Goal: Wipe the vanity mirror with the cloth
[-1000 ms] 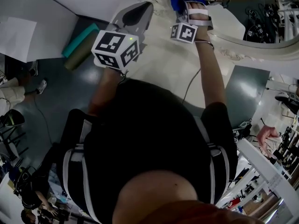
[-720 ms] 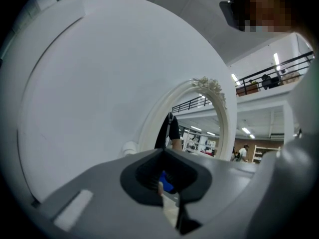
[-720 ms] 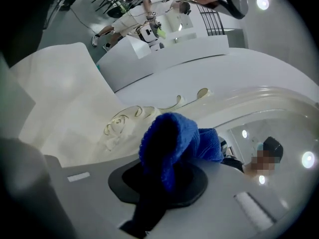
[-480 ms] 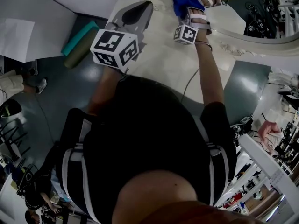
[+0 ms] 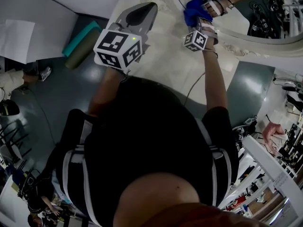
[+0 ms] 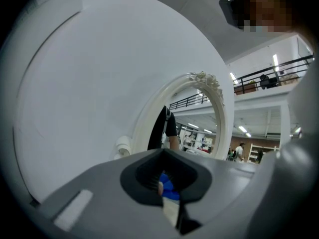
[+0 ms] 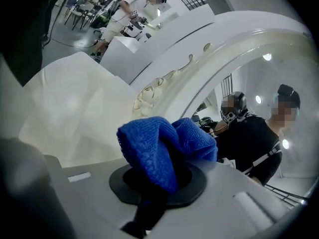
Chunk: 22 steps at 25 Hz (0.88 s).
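Right gripper [image 7: 157,188]: jaws closed tight on a bunched blue cloth [image 7: 167,143], which bulges out above the jaw tips. In the head view this gripper [image 5: 200,17] is held at arm's length, with the cloth [image 5: 193,8] at its far end.

Left gripper [image 6: 167,185]: jaws together, with nothing held between them. A patch of blue shows through the dark hollow behind the tips. In the head view it [image 5: 144,14] hangs over the cream tabletop [image 5: 165,60], well apart from the cloth.

Change since half a second ago: the right gripper and cloth have shifted a little to the right along the mirror's edge. The left gripper sits much where it was.

Mirror [image 7: 209,59]: oval glass in an ornate white frame [image 5: 246,44]. It is also seen from the left gripper [image 6: 219,98].

Cloth relative to mirror: directly ahead of the right gripper, at the inner rim where frame meets glass. It seems pressed to the glass, though contact is not clearly visible.

Floor: a teal roll [image 5: 81,38] lies beside the table.
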Tool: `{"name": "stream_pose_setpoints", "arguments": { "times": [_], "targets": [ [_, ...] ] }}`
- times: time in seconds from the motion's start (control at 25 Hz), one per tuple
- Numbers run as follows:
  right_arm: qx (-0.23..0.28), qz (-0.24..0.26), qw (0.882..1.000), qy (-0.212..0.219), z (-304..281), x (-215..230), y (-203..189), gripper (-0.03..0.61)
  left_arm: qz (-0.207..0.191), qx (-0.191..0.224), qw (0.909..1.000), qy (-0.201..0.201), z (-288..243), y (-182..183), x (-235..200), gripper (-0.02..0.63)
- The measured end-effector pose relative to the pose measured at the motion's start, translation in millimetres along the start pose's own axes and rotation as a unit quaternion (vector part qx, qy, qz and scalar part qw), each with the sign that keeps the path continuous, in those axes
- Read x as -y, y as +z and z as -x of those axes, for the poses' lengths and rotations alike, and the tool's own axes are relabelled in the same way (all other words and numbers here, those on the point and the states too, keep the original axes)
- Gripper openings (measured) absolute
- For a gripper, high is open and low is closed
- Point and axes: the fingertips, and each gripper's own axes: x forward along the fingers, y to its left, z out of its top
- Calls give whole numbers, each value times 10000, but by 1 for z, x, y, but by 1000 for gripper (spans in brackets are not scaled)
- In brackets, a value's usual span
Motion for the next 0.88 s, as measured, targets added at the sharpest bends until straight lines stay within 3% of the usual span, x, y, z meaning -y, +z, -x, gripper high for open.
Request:
{"name": "stream_pose_setpoints", "arguments": {
  "times": [0.32,0.56,0.72,0.88],
  "targets": [
    [-186,-124,9992,346,1,-9,-21,35,-48,-38,10000,3,4,-5,6,9],
    [-163,-120,9993,319,8,-14,-17,44,-130,77,9999,-25,11,4,17,9],
    [221,-1189,9927,25,28,-3,-6,46,-195,132,9997,-62,12,11,22,9],
    [692,-2141,9733,-446,54,22,10,45,-228,206,9995,-120,12,18,25,9]
  ]
}}
